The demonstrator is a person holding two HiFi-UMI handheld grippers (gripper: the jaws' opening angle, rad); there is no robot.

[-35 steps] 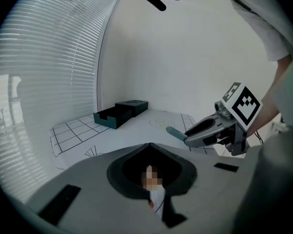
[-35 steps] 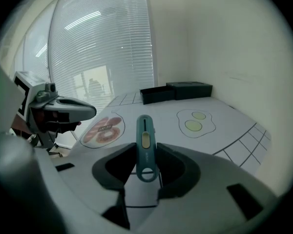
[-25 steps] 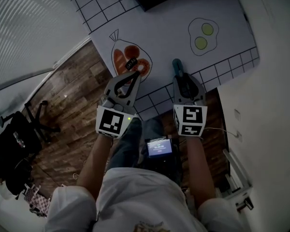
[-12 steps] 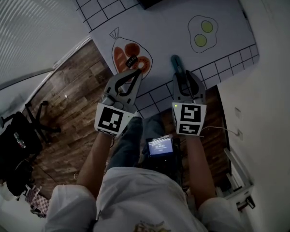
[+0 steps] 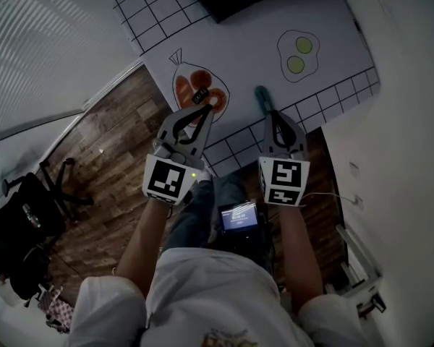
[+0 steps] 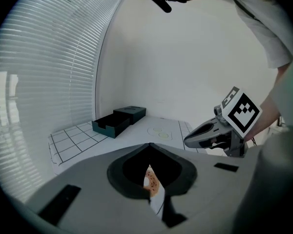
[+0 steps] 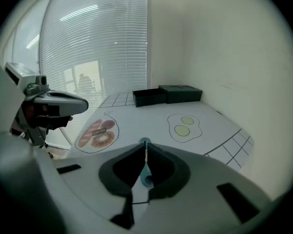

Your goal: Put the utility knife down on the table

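The right tool [image 5: 270, 114] has just been closed on the utility knife [image 5: 262, 95]; laying it on the surface [image 5: 239, 49] is not yet done.

Dark wood-plank floor [image 5: 108, 139]; white blinds [image 6: 49, 62]; plain white wall [image 7: 224, 43]; black chair [image 5: 25, 223] left.

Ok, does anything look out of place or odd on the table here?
Nothing stands out. The mat lies flat, the black box sits at its far edge. The right gripper has just been closing, with the teal utility knife between its jaws.
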